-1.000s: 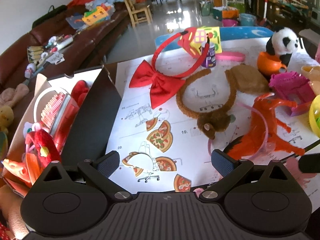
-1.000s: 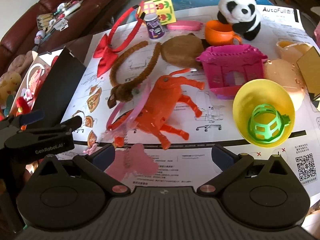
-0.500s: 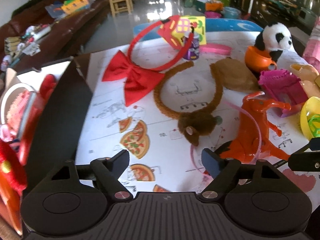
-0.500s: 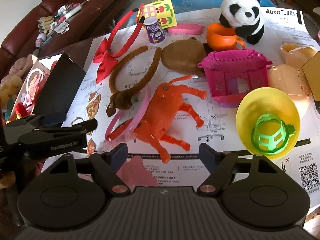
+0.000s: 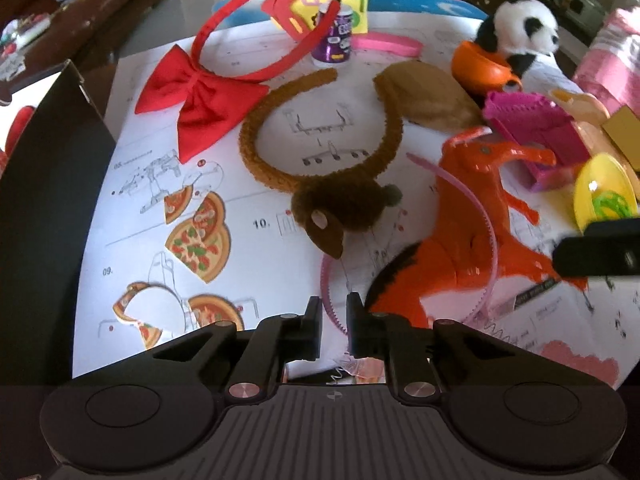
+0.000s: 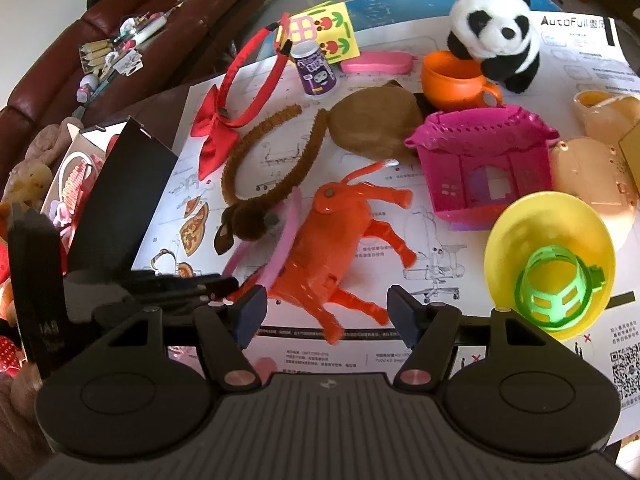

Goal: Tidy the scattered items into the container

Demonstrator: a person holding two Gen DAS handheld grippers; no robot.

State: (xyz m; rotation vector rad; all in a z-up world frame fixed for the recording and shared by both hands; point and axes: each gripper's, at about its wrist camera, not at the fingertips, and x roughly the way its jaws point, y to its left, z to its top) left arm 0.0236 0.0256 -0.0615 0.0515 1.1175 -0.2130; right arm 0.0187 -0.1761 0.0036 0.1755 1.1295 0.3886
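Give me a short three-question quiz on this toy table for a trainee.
1. True or false: the panda sits right beside the orange cup.
2. What lies inside the yellow bowl? A: green cage. B: red bow. C: pizza slice.
3. What colour is the toy house?
Key: 1 true. 2 A. 3 pink.

We note glossy orange plastic horse [image 6: 340, 240], fuzzy brown plush headband [image 5: 320, 176], red satin-like cloth bow [image 5: 196, 98], matt printed paper sheet [image 5: 132, 208], smooth yellow plastic bowl [image 6: 548, 240], matt black gripper bodies.
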